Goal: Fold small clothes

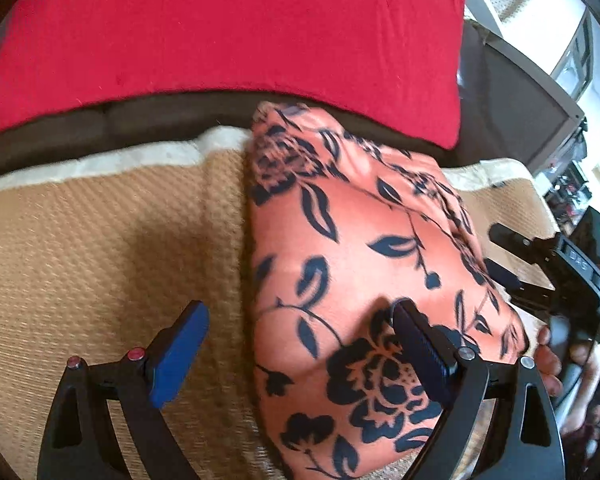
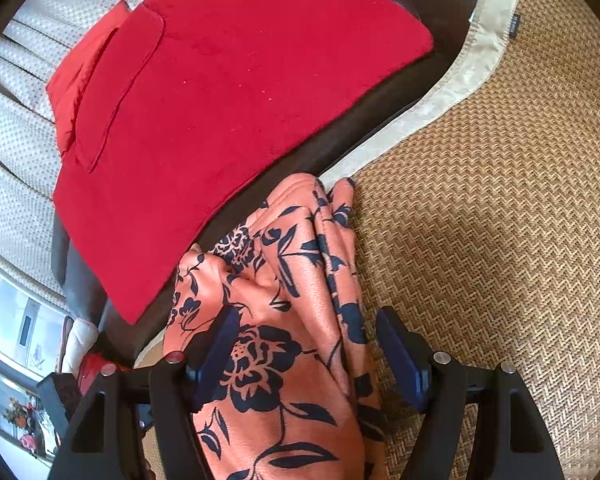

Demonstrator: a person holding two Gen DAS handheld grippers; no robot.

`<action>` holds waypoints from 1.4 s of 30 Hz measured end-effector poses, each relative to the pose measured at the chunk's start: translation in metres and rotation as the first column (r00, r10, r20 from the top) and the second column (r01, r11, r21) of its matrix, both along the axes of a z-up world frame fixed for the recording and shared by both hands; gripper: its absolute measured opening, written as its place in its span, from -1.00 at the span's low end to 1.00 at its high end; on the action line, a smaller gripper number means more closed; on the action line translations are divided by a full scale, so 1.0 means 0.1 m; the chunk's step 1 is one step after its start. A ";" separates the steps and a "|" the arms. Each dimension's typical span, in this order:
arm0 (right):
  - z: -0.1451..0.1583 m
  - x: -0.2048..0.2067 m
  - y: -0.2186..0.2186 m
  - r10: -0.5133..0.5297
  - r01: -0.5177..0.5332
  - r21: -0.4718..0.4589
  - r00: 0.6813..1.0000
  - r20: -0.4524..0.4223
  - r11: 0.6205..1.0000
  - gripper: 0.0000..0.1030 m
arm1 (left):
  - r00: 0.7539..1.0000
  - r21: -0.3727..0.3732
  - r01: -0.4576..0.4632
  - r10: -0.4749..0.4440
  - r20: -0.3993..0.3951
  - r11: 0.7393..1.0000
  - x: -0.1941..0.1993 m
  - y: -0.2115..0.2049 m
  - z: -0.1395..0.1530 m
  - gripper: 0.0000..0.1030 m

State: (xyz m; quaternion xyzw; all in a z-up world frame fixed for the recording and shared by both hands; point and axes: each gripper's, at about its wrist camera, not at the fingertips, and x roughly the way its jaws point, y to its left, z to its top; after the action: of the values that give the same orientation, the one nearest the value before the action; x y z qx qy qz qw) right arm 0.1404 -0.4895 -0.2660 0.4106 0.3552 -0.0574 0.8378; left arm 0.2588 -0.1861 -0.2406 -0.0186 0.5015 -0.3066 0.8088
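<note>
Orange floral garment (image 2: 284, 320), soft and limp-looking, lay bunched on the woven mat (image 2: 500, 240) beside the red cushion (image 2: 220, 100), both the left gripper (image 1: 300, 356) and right gripper (image 2: 308, 356) with jaws spread around its folds, so a hemmed edge seemed the best hold.

A red cushion (image 2: 220, 120) leans on a dark sofa (image 1: 148, 128) behind a woven mat (image 2: 500, 220).
</note>
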 end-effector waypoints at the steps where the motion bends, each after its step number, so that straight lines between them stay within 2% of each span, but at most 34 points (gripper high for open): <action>1: -0.02 0.00 -0.02 -0.001 0.001 0.005 1.000 -0.007 1.000 0.45 | 1.000 0.005 0.007 -0.007 -0.003 1.000 -0.01 -0.03 -0.01 0.81; 8: -0.15 -0.01 -0.09 0.010 -0.008 0.031 0.999 -0.051 0.999 0.45 | 0.997 0.068 0.028 -0.033 0.076 0.997 -0.12 -0.20 0.03 0.81; 25: -0.12 0.05 0.01 0.030 -0.029 0.028 0.998 -0.048 0.999 0.45 | 0.988 0.130 0.017 -0.037 0.153 0.991 -0.19 -0.30 0.08 0.82; 30: -0.12 0.04 -0.01 0.029 -0.028 0.028 0.998 -0.050 0.999 0.45 | 0.990 0.108 0.030 -0.044 0.134 0.994 -0.19 -0.32 0.08 0.81; 35: -0.16 -0.02 -0.10 0.023 -0.021 0.035 0.998 -0.054 0.999 0.45 | 0.996 0.048 0.051 -0.054 0.075 0.998 -0.15 -0.35 0.05 0.82; 42: -0.22 -0.07 -0.19 0.024 -0.020 0.072 0.998 -0.050 0.997 0.45 | 0.997 -0.001 0.081 -0.081 0.000 0.997 0.02 -0.39 -0.08 0.97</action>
State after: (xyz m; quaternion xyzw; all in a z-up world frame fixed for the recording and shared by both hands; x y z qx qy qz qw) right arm 0.1332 -0.5080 -0.2883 0.4348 0.3827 -0.0460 0.8139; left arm 0.2611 -0.2252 -0.2488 0.0016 0.5016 -0.3394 0.7957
